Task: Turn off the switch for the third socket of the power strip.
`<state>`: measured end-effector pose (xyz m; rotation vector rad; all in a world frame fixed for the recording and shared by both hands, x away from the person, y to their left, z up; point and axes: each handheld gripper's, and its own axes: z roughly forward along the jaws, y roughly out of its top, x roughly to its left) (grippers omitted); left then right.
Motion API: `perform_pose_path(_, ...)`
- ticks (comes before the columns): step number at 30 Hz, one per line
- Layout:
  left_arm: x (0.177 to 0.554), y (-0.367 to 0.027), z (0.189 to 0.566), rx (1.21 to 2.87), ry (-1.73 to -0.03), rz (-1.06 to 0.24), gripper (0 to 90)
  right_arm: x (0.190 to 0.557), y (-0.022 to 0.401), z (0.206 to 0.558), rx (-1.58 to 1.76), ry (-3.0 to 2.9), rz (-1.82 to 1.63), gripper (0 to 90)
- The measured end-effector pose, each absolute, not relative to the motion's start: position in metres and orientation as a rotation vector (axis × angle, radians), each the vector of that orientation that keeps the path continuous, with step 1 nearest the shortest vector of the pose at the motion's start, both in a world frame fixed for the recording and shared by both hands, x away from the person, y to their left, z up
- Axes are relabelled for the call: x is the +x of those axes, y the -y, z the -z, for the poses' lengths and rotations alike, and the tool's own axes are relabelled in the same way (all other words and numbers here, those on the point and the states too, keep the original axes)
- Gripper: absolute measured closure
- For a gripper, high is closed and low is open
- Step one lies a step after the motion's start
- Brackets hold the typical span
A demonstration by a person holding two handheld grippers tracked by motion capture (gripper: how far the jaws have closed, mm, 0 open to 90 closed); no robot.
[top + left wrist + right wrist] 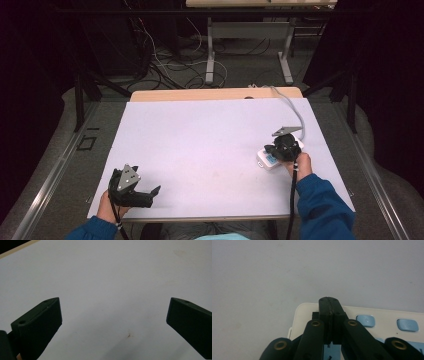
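A small white device (266,161) with blue buttons (365,320) lies at the right side of the white table (200,135); a grey cable (296,111) runs from it to the far edge. My right gripper (276,149) hangs right over the device (387,315), jaws pressed together with nothing between them, the tips (329,301) near the device's upper left corner. Whether they touch it I cannot tell. My left gripper (150,192) is held near the front left edge. In its own view the left gripper (113,306) stands wide open over bare tabletop.
A strip of bare wood (200,95) runs along the table's far edge. Behind it are another desk's legs (210,55) and tangled cables (165,70) on the floor. Dark curtains close off both sides. A faint brown mark (129,335) shows on the tabletop.
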<state>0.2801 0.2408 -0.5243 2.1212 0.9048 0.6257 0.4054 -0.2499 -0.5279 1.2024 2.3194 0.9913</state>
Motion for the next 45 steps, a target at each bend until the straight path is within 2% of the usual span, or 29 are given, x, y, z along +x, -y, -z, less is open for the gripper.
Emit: perform_pose_path(45, 0.2827, -0.2406, 0.5255, 2.115, -0.909, -0.623, 0.2, 0.4007, 0.2476, 0.5325, 1.213, -2.268, -0.979, 90.0)
